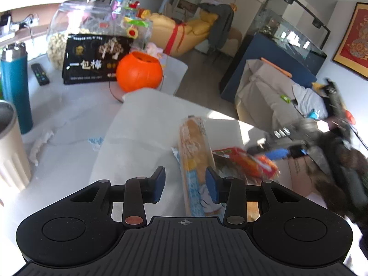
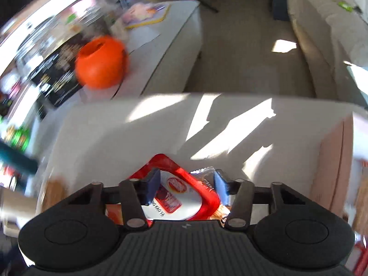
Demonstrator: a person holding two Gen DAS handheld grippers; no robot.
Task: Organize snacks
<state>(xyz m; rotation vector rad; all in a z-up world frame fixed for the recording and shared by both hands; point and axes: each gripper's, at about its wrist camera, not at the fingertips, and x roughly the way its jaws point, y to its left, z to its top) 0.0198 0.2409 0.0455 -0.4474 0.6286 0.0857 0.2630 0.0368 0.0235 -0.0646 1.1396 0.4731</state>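
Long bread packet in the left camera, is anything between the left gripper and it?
Nothing visible blocks it. The left gripper is open, and the long bread packet lies just ahead of its fingers. A red snack bag lies against the packet's right side, with the right gripper on it.

Left claw (image 1: pixel 185 185) & right claw (image 2: pixel 186 187): black ribbed bodies, round caps, blue pads, silver pivot screws.
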